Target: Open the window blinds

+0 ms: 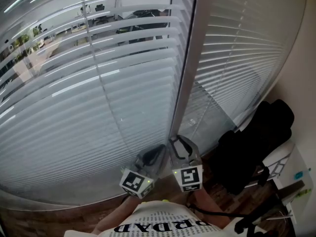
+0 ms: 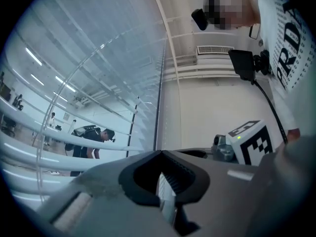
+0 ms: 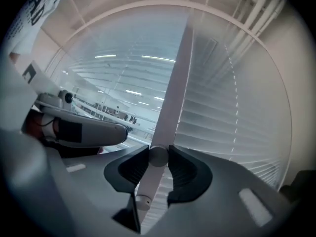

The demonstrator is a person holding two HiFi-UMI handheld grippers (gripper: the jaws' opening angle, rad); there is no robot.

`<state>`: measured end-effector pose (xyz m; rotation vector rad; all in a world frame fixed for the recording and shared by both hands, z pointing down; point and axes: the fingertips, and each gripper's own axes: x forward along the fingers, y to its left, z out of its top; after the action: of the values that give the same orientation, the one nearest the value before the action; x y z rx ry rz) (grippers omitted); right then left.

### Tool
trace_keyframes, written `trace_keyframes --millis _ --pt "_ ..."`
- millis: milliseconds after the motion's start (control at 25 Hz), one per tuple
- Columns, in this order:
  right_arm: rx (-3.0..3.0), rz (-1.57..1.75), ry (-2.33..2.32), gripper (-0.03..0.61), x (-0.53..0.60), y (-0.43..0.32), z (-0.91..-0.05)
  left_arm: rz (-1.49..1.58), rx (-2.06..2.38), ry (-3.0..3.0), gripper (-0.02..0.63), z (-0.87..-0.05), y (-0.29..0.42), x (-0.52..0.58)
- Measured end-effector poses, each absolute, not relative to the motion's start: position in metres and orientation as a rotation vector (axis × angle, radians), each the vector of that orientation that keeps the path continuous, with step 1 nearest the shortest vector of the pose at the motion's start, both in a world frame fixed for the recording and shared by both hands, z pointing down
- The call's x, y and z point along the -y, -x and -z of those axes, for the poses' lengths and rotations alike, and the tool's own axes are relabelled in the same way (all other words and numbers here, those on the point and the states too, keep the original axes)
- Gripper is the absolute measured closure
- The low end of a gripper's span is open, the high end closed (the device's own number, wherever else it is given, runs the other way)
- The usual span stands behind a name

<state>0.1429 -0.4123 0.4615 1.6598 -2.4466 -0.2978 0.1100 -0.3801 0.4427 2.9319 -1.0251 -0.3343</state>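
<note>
Blinds (image 1: pixel 74 98): two panels cover the window. Left panel's slats are partly tilted, with a room visible through the upper ones. Right panel looks flat shut.

Wand (image 3: pixel 170 98) hangs down the seam between the panels, and its lower end is near the window's bottom edge.

Right gripper (image 3: pixel 158 164): jaws set wide and closed on the wand, both pads against its round collar, just above the end cap.

Left gripper (image 2: pixel 160 181): jaws drawn together with nothing between them. It is held just beside the right one, close to the left panel.

Risks, as judged:
- The wand is smooth and round, so a twist could slip in the pads and the slats would not turn.
- Twisting the wrong way would shut the left panel.
- A sideways pull could strain the wand's top hook.
- The idle left gripper could knock the slats.

Hard to tell:
- The wand's top coupling is out of frame.
- Which panel the wand drives is unclear.
- A dark heap (image 1: pixel 256 142) lies by the window's lower right corner, nature unclear.
</note>
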Motion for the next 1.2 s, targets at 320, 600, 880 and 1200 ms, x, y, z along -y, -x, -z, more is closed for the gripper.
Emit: trace_keyframes --millis 320,600,880,1200 --pt "2.564 0.093 -1.731 0.445 0.413 -0.149 -0.467 0.331 1.032 -2.936 0.621 -0.446 -0.110 0.379" --pt "2.609 -0.019 -1.748 0.445 0.413 -0.148 -0.465 0.327 1.040 -2.938 0.621 -0.445 -0.110 0.379" --pt "2.663 -0.130 -1.767 0.443 0.413 -0.149 -0.466 0.328 1.039 -2.932 0.621 -0.445 -0.111 0.378" --pt "2.663 -0.118 -1.770 0.443 0.413 -0.148 -0.467 0.282 1.033 -2.980 0.621 -0.454 -0.109 0.379"
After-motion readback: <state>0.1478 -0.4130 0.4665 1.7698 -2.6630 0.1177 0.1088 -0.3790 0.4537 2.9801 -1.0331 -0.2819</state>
